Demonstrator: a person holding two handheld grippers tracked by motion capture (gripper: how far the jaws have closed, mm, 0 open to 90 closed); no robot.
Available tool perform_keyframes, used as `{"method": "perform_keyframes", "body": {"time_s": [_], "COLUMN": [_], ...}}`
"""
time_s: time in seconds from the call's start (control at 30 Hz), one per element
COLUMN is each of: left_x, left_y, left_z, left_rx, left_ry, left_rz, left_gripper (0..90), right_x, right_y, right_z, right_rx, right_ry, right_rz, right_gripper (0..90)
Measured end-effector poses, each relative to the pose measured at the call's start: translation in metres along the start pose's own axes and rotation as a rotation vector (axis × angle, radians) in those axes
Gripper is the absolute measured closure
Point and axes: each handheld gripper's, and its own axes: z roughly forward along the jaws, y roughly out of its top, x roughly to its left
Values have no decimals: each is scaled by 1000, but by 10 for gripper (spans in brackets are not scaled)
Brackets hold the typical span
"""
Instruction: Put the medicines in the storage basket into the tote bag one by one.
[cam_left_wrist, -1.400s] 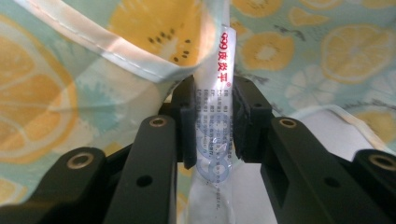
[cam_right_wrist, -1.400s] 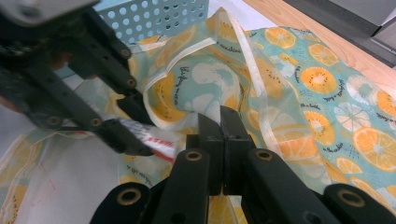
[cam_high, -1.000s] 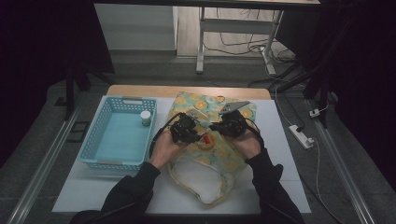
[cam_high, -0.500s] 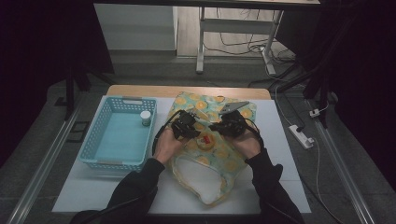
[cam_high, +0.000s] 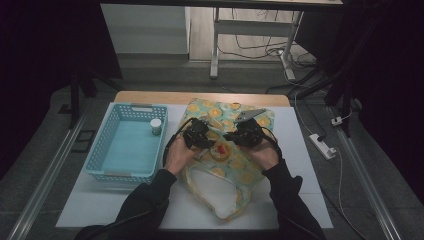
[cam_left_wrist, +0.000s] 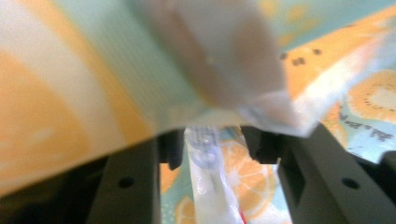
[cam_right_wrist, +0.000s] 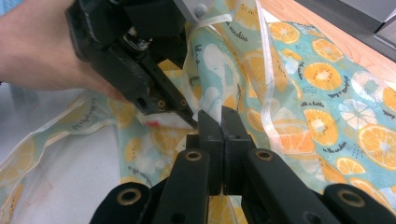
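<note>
Both forearms wear dark long sleeves (cam_high: 150, 192) reaching the wrists; hands are bare. Each gripper, left (cam_high: 200, 136) and right (cam_high: 246, 134), is black, with a black cable looping from it. The right gripper view shows flat black jaws on hinged links with round brass-ringed pivots and small screws.

A thin, slightly glossy orange-slice-print cloth bag (cam_high: 235, 165) with a translucent plastic-looking edge lies on a smooth matt white tabletop (cam_high: 300, 165) beside a light-blue perforated plastic basket (cam_high: 112, 155); the wooden table edge (cam_high: 200, 97) looks smooth, and the matt black plastic grippers bear metal screws.
</note>
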Motion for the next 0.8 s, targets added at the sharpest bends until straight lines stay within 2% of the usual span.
{"method": "perform_keyframes", "body": {"time_s": [0.3,0.47,0.8], "left_x": [-8,-11,-12], "left_y": [-2,-3,-6], "left_z": [-14,-24,-41], "left_rx": [-35,-64,-88], "left_ry": [-58,-107,-160], "left_rz": [35,31,30], "left_gripper": [396,317,190], "right_x": [-2,-2,-2], "right_y": [-1,-1,-1], "right_z": [0,0,-1], "right_rx": [0,1,0], "right_ry": [-1,-1,-1], "right_rz": [5,6,6], "right_gripper": [893,893,893]}}
